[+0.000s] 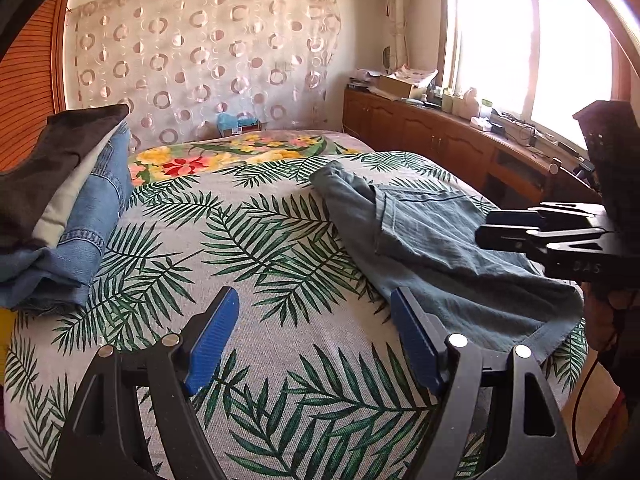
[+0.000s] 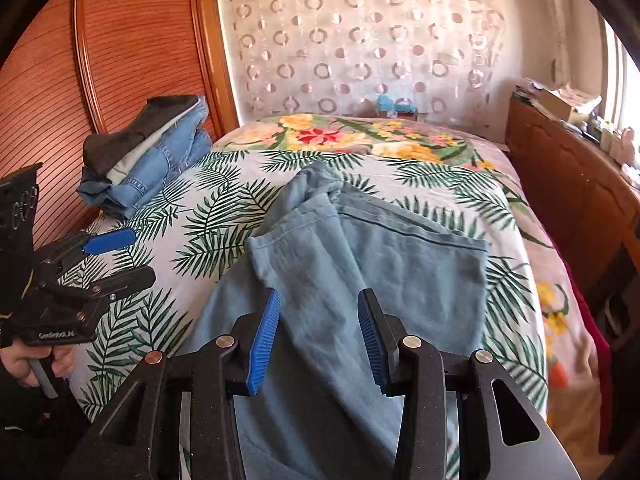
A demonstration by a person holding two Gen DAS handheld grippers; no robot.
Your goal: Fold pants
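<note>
Grey-blue pants lie partly folded on the palm-leaf bedspread, with one leg laid over the other. My right gripper hovers just above their near part. Its blue pads stand partly apart and pinch no cloth. In the left wrist view the pants lie to the right on the bedspread, and the right gripper reaches in over their right edge. My left gripper is open wide above bare bedspread, left of the pants' hem, holding nothing. It also shows at the left, held by a hand.
A stack of folded clothes, jeans under white and dark pieces, sits at the bed's left side by a wooden wardrobe door. A cluttered low wooden cabinet runs along the right under the window.
</note>
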